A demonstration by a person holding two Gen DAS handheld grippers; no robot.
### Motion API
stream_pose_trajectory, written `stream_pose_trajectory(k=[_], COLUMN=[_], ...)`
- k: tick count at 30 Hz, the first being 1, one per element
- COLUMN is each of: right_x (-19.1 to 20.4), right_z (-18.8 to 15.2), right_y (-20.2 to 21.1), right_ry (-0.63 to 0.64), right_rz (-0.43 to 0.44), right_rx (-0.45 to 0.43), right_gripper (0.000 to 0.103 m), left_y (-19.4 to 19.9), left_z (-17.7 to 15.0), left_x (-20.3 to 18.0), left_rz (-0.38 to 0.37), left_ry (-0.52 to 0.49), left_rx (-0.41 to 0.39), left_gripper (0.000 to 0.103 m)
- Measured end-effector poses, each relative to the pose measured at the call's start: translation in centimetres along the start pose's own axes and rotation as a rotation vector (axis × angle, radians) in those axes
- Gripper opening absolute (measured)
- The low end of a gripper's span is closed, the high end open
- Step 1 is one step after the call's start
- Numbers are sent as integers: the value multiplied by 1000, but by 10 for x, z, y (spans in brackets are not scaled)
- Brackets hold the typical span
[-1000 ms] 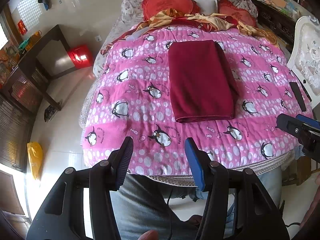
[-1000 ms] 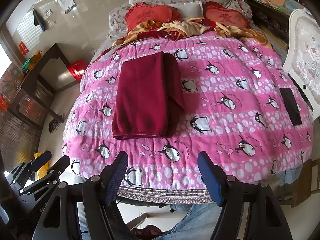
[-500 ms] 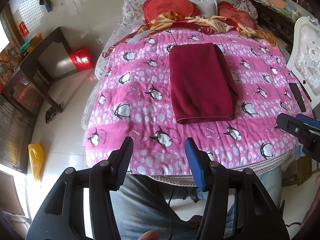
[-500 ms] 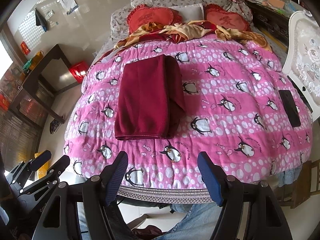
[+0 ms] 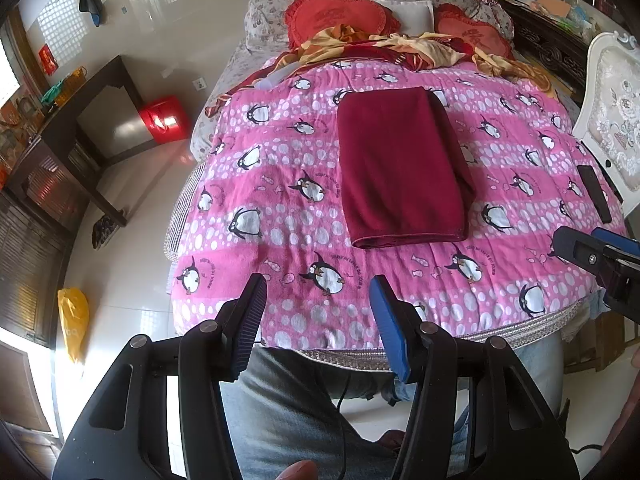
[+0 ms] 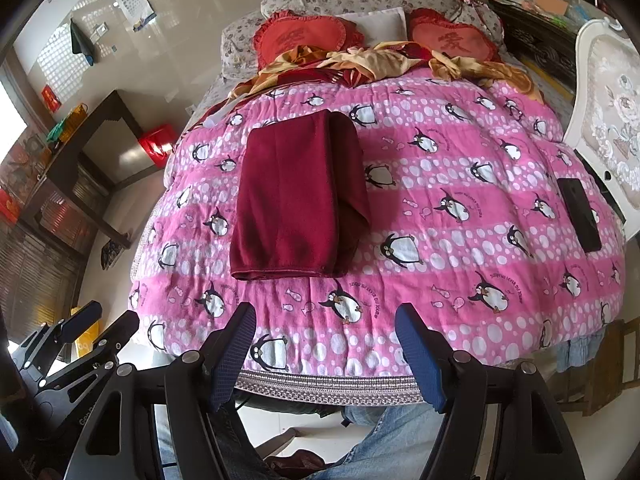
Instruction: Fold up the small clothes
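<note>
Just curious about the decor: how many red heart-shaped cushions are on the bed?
2. One heart cushion lies at the head on the left, the other on the right; piled cloth may hide more.

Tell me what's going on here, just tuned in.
A person stands at the foot of a bed with a hand-held gripper in each hand. The left hand-held gripper and right hand-held gripper are both open and empty, held short of the bed. A dark red garment lies folded lengthwise on the pink quilt, untouched.
</note>
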State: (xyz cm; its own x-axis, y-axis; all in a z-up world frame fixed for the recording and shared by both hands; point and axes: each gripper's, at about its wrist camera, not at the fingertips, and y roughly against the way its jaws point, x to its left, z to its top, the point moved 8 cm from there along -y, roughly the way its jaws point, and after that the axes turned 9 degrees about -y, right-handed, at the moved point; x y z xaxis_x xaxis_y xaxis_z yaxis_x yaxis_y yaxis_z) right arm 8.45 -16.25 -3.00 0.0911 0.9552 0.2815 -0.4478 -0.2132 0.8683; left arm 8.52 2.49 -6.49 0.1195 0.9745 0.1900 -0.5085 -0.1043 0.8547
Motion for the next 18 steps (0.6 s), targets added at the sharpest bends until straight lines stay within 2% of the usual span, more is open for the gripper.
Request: stream_pose_trajectory(k=[18], right_x=[1], right_z=[-2], right_y=[1], right_ry=[-3], right_rz=[-3], right_rx=[3], right_gripper=[70], left_y=[1], left_z=[-1], left_x=[0], left_rz=[1], left_ry=[-2], left_rx=[1], left_gripper=[53])
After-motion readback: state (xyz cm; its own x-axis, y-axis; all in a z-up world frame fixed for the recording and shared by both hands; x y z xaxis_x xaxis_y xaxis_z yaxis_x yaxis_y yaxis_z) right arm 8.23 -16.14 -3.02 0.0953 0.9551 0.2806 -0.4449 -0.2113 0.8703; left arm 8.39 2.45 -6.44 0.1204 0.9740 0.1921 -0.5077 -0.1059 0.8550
